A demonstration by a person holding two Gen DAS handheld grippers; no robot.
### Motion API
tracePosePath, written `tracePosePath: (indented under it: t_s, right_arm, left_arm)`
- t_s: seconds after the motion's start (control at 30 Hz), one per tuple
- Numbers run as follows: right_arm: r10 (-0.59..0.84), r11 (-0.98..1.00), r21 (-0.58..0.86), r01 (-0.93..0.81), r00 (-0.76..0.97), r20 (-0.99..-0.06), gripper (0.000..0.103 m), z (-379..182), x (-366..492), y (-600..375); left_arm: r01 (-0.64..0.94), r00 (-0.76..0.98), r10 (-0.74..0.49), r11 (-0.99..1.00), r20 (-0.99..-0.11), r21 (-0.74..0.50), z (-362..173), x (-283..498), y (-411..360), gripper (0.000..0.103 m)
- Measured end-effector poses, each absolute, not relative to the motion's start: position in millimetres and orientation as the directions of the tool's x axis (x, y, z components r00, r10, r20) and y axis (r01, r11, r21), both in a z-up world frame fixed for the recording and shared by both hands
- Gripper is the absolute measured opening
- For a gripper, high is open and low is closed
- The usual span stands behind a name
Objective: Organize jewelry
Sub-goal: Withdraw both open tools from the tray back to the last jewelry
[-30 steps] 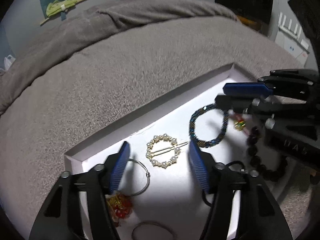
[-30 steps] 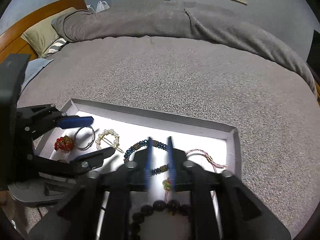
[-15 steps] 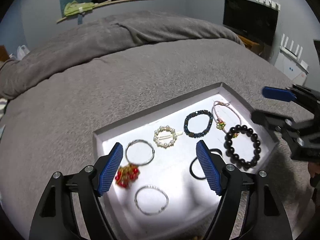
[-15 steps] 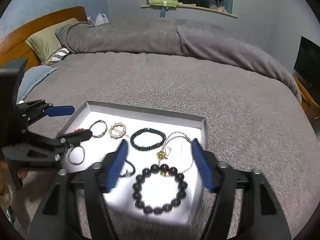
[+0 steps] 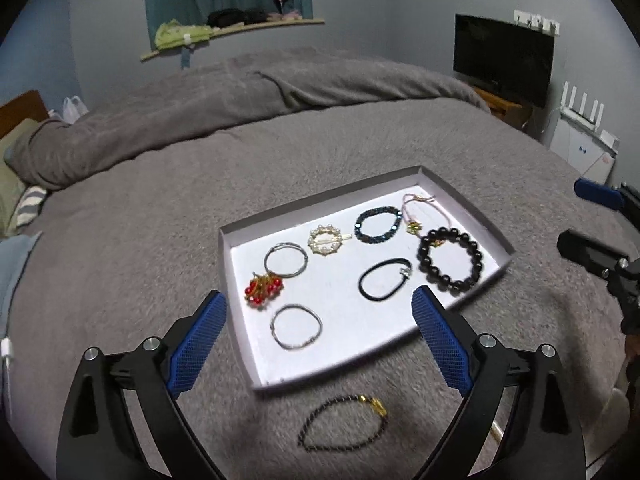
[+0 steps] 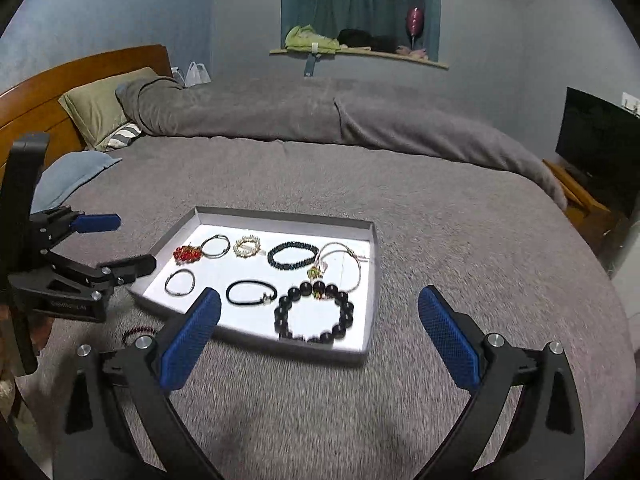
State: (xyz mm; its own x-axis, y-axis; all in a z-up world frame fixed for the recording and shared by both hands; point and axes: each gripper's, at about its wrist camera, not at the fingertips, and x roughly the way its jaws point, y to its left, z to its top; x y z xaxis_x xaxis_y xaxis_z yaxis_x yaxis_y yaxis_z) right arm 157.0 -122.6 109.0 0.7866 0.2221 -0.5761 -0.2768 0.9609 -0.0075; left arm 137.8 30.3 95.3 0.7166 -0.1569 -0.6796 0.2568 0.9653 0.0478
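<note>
Jaws spread on both grippers; dark chain bracelet [image 6: 138, 333] sits half-hidden outside tray [image 6: 370, 280].

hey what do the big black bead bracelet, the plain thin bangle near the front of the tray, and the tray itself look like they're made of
Big black bead bracelet: large round glossy beads with bright highlights, likely polished stone, glass or lacquered wood; can't tell which.
Thin bangle: slim silvery wire loop, apparently polished metal.
Tray: flat matte white floor with thin grey walls folded at the corners; looks like cardboard, a box lid perhaps.
</note>
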Motion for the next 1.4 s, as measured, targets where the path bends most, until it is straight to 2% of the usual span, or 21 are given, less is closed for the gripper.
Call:
tracePosePath:
  t_s: [0.23,0.4,0.57,0.73,0.87,1.07,1.2,1.4]
  right_arm:
    - [0.209,0.969,0.005,-0.246,0.813,-0.543,0.098,97.4,111.0,-128.5]
    - [0.153,0.981,-0.023,-0.191,0.845,-0.513,0.098,85.0,87.7,-128.3]
    - [0.184,0.979,0.028,-0.201,0.826,-0.533,0.098,65.0,76.8,-129.8]
    - [0.191,0.98,0.062,-0.187,0.817,-0.544,0.098,42.0,68.7,-132.1]
    - [0.201,0.976,0.045,-0.212,0.809,-0.552,0.098,24.5,63.0,-123.4]
    - [0.263,0.96,0.06,-0.273,0.808,-0.527,0.098,10.1,53.2,-111.2]
    - [0.283,0.949,0.023,-0.315,0.817,-0.502,0.098,10.0,44.3,-100.4]
    - [0.289,0.933,-0.034,-0.359,0.801,-0.525,0.097,6.0,40.4,-87.0]
  left_arm:
    - [0.226,0.746,-0.142,0.973,-0.651,0.046,90.4,97.6,31.2,0.094]
    - [0.193,0.768,-0.17,0.981,-0.618,-0.031,85.6,78.7,40.9,0.094]
    - [0.12,0.802,-0.116,0.992,-0.586,-0.031,76.2,63.7,48.9,0.094]
    - [0.073,0.809,-0.11,0.993,-0.577,-0.087,57.4,55.8,59.6,0.095]
    - [0.048,0.806,-0.063,0.998,-0.589,-0.042,42.8,54.7,59.9,0.095]
    - [0.068,0.807,-0.056,0.998,-0.588,-0.002,28.1,54.5,56.5,0.095]
    - [0.098,0.802,-0.068,0.995,-0.594,0.018,22.4,56.3,51.8,0.095]
    - [0.117,0.791,-0.063,0.992,-0.608,0.05,14.6,60.0,45.4,0.095]
